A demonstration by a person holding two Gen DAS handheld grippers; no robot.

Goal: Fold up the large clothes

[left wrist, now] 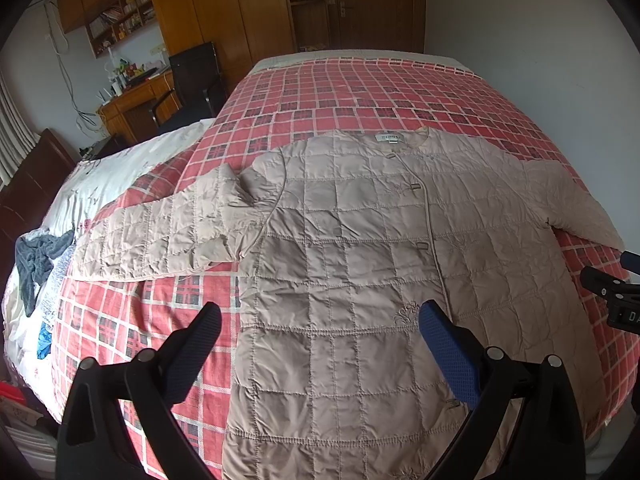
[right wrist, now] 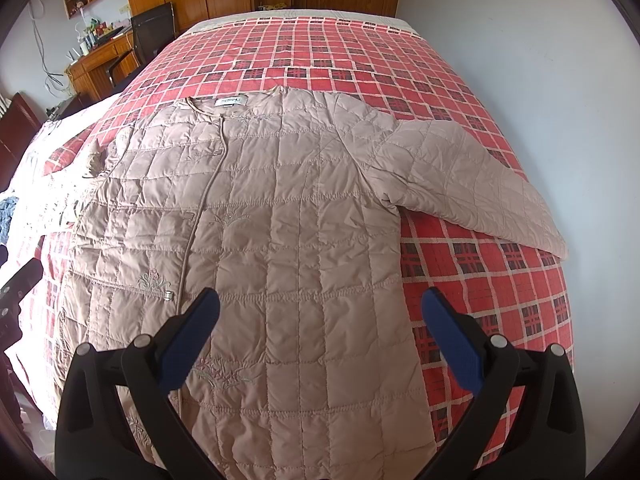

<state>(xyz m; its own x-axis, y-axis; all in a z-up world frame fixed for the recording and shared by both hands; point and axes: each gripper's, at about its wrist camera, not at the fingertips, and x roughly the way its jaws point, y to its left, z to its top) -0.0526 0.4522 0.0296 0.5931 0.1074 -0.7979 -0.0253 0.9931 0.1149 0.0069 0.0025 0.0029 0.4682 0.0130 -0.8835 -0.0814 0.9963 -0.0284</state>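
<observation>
Two handheld grippers hover above the near hem of a quilted beige jacket (left wrist: pixel 340 240), the fold not yet begun. The left gripper (left wrist: pixel 320 344) hangs with its jaws spread wide and empty, straddling the garment's left front panel; the right gripper (right wrist: pixel 320 332) is likewise parted and holds nothing, one finger over the right panel, the other over bare bedding. The jacket lies face up and fastened on a red plaid bedspread (right wrist: pixel 360 48), hem toward the cameras, collar and label (left wrist: pixel 387 137) at the far end. Both sleeves are spread outward: the left sleeve (left wrist: pixel 148 236) angles off toward a heap of pale bedding and dark laundry (left wrist: pixel 36 264), the right sleeve (right wrist: pixel 472 184) runs toward the bed's edge near the wall. No sleeve has been tucked in and no panel turned over, so by appearances the garment is merely laid out; the sleeves, the sides and the final halving all remain to be done. Beyond the bed stand a wooden wardrobe (left wrist: pixel 224 12) and a cluttered desk (left wrist: pixel 132 100).
</observation>
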